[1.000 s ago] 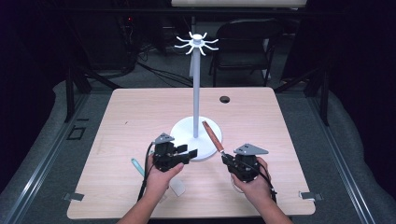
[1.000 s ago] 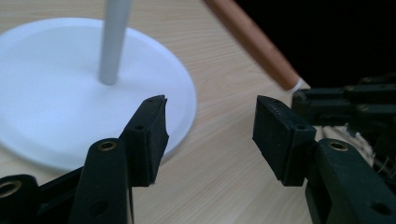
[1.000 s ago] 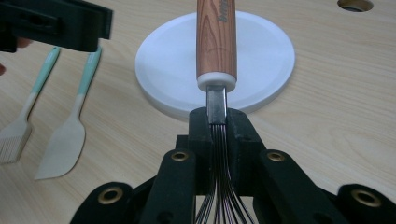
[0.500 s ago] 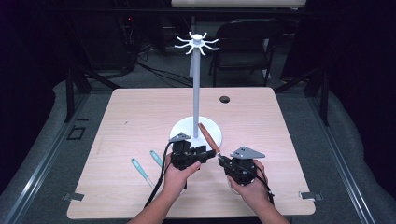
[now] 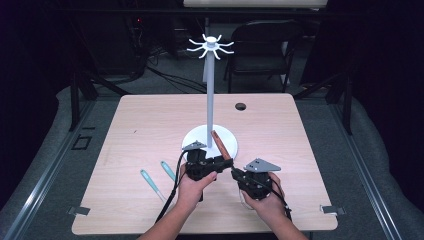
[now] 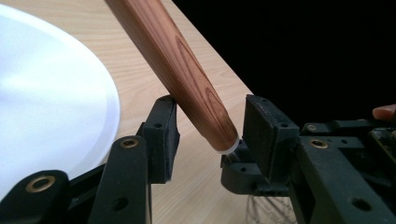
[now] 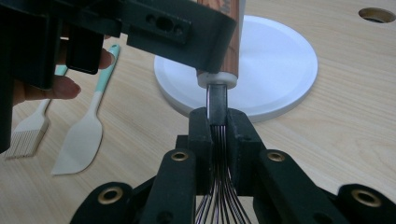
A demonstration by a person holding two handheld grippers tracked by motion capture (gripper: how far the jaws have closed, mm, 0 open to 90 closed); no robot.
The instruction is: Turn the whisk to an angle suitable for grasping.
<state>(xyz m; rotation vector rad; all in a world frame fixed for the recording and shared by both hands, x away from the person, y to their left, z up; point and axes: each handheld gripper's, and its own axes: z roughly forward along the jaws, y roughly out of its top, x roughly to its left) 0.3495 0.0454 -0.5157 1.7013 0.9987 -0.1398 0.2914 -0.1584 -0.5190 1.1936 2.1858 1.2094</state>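
Observation:
A whisk with a brown wooden handle [image 5: 220, 145] slants up over the white stand base [image 5: 194, 139]. My right gripper [image 5: 236, 174] is shut on the whisk's wire neck [image 7: 217, 135], just below the handle's white collar. My left gripper [image 5: 220, 162] is open, with one jaw on each side of the handle's lower end [image 6: 187, 79]. The left finger [image 6: 161, 135] lies close against the wood, while a gap shows at the right finger [image 6: 264, 135]. In the right gripper view, the left gripper [image 7: 159, 28] crosses in front of the handle [image 7: 219, 51].
The stand's grey pole [image 5: 210, 90] rises from the base to a ring of white hooks [image 5: 210, 46]. A teal-handled brush [image 5: 150, 182] and spatula [image 5: 168, 171] lie left of my hands. A cable hole [image 5: 240, 106] sits at the table's far side.
My left gripper has moved right, away from the brush and spatula, and now has its jaws on either side of the whisk handle. The right gripper with the whisk shifted slightly left.

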